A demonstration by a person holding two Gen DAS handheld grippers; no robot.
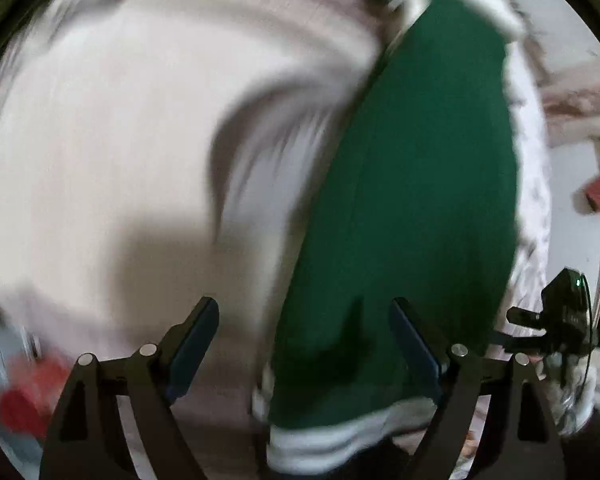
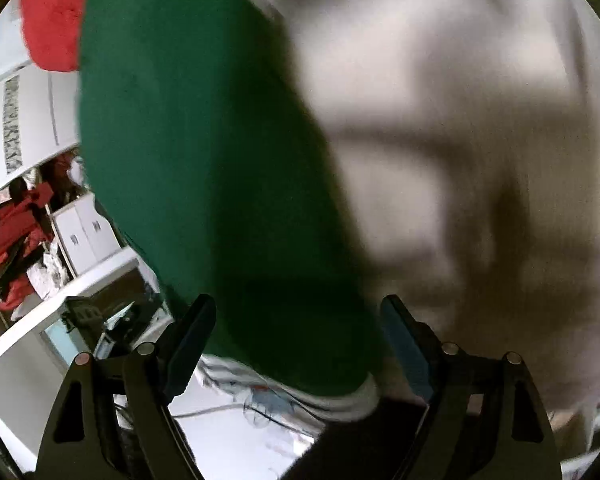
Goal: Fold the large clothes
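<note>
A large garment lies spread below, with a white body and a dark green sleeve that ends in a white striped cuff. The left wrist view is blurred by motion. My left gripper is open, its jaws wide apart over the lower green sleeve, holding nothing. In the right wrist view the green sleeve runs down the middle, the white body to its right, the cuff near the bottom. My right gripper is open above the sleeve end.
A red fabric item lies at the upper left. White shelving and boxes with red clothes stand at the left. A black device with a green light sits at the right. Cables lie below.
</note>
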